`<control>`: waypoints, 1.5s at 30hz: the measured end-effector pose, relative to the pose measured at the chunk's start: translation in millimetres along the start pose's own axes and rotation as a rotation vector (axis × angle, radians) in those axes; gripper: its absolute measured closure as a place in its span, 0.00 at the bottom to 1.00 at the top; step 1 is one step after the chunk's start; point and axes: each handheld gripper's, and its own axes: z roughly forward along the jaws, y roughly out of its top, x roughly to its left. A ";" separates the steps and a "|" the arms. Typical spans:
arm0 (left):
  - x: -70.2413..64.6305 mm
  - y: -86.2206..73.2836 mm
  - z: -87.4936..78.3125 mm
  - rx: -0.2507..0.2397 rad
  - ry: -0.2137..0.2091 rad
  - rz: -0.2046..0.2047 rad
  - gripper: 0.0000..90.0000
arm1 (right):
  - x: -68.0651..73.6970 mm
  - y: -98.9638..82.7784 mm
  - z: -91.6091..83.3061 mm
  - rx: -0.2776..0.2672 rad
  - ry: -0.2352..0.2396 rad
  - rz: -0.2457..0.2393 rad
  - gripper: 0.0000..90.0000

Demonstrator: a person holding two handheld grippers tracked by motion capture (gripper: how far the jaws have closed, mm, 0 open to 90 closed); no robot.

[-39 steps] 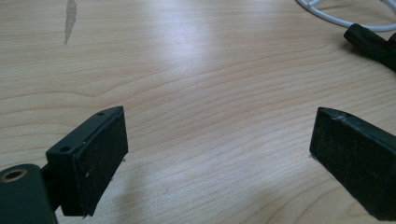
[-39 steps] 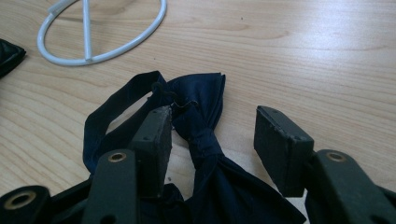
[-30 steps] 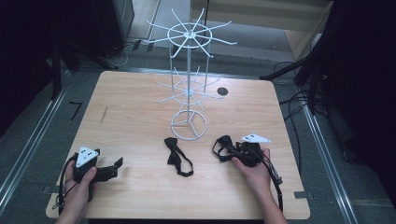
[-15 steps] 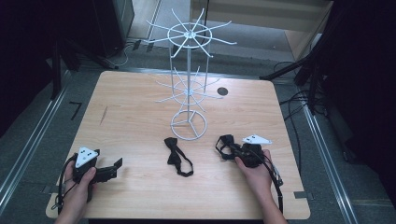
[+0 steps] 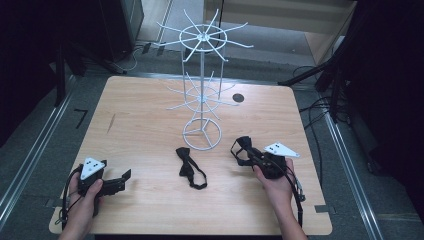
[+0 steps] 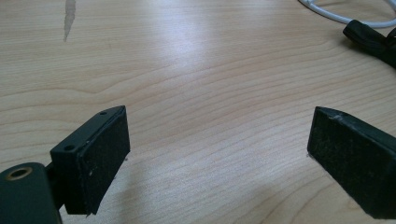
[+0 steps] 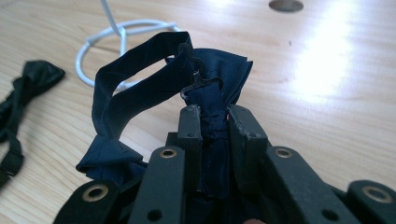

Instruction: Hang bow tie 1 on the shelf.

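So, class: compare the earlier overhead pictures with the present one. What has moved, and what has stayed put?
The right gripper, shut on a navy bow tie, drifted slightly rightward. The left gripper stayed open, resting on the table; the black bow tie and white wire rack stayed put.

Two bow ties: a black one [image 5: 189, 168] lying on the table to the left of the right claw [image 5: 243, 150], and a navy one [image 7: 205, 98] pinched between that claw's jaws. One white wire rack [image 5: 202, 85] stands beyond them. Two claws in all; the left claw [image 5: 120, 179] holds nothing, jaws wide apart.
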 end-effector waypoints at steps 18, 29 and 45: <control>-0.3 -0.1 -0.2 0.000 0.002 0.002 0.07 | 17.9 19.3 -18.9 -0.106 0.024 -0.011 0.85; -0.5 0.0 -0.3 0.001 0.001 0.003 0.07 | 27.1 29.1 -27.1 -0.141 0.047 -0.018 0.85; -0.5 -0.1 -0.2 0.000 0.002 0.003 0.07 | 33.1 37.2 -37.6 -0.193 0.064 -0.008 0.85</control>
